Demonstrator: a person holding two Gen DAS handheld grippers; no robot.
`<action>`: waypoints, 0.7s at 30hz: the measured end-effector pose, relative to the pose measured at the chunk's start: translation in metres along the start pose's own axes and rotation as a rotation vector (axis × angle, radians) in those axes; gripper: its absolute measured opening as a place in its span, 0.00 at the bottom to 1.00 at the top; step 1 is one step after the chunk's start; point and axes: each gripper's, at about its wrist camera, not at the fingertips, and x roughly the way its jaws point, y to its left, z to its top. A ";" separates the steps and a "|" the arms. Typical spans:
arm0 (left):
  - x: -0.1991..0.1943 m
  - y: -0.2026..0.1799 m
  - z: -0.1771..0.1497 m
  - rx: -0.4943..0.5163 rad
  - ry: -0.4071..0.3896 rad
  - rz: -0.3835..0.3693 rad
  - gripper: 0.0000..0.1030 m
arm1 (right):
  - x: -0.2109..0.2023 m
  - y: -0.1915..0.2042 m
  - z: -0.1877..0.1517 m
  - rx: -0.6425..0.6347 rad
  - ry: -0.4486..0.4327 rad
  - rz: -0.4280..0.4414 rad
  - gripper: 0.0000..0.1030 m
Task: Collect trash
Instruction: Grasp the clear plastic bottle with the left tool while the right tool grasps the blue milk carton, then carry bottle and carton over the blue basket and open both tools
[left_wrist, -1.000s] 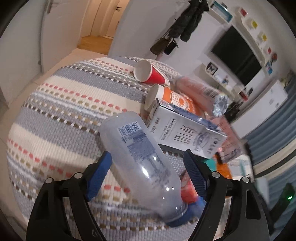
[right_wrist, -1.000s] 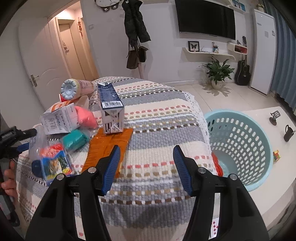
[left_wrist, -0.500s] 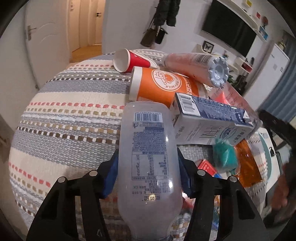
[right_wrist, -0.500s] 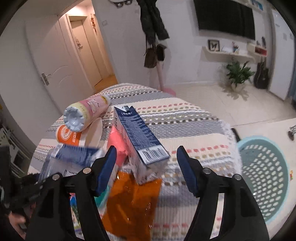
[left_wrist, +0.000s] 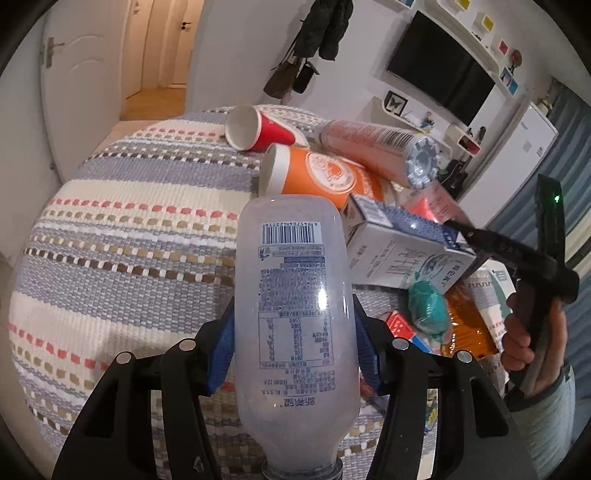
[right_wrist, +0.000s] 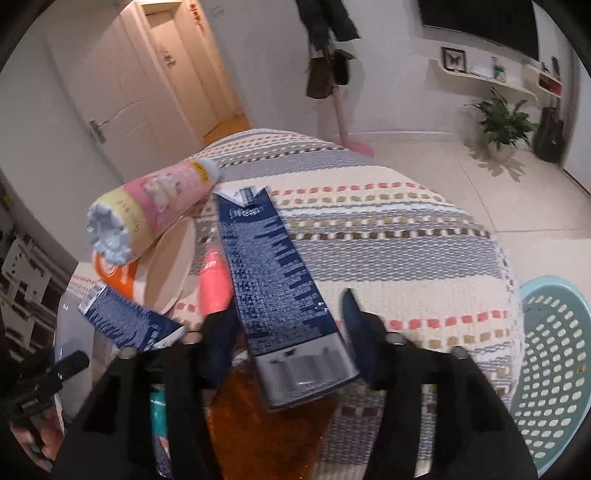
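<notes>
A clear plastic bottle with a printed label (left_wrist: 295, 314) is clamped across its body between the blue pads of the left gripper (left_wrist: 293, 350), neck toward the camera; the right gripper (right_wrist: 286, 332) has just been closing around a tall dark blue carton (right_wrist: 273, 291), and whether both pads press on it cannot be told, since a gap seems to remain at the right pad. The rest of the trash is heaped toward the left edge of the striped woven tablecloth (right_wrist: 388, 229): a pink tube with a ribbed grey cap (right_wrist: 155, 206), an orange paper cup (left_wrist: 321, 177), a red paper cup (left_wrist: 258, 129), a white and blue carton (left_wrist: 402, 254), a teal crumpled wrapper (left_wrist: 428, 306) and an orange foil wrapper (left_wrist: 469, 325). The smooth bottle could probably slide out if tilted; the carton might slip from a one-sided hold and knock its neighbours. Open cloth lies toward the right edge, beyond which the pale blue perforated basket (right_wrist: 554, 354) stands below the table; that route looks unobstructed.
</notes>
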 end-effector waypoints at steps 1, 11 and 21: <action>-0.001 -0.001 0.002 0.003 -0.004 -0.007 0.52 | -0.001 0.003 -0.002 -0.015 -0.005 0.003 0.34; -0.029 -0.033 0.019 0.052 -0.105 -0.070 0.51 | -0.053 0.001 -0.007 -0.051 -0.153 -0.067 0.34; -0.053 -0.086 0.041 0.085 -0.192 -0.184 0.51 | -0.132 -0.030 -0.014 -0.020 -0.375 -0.230 0.34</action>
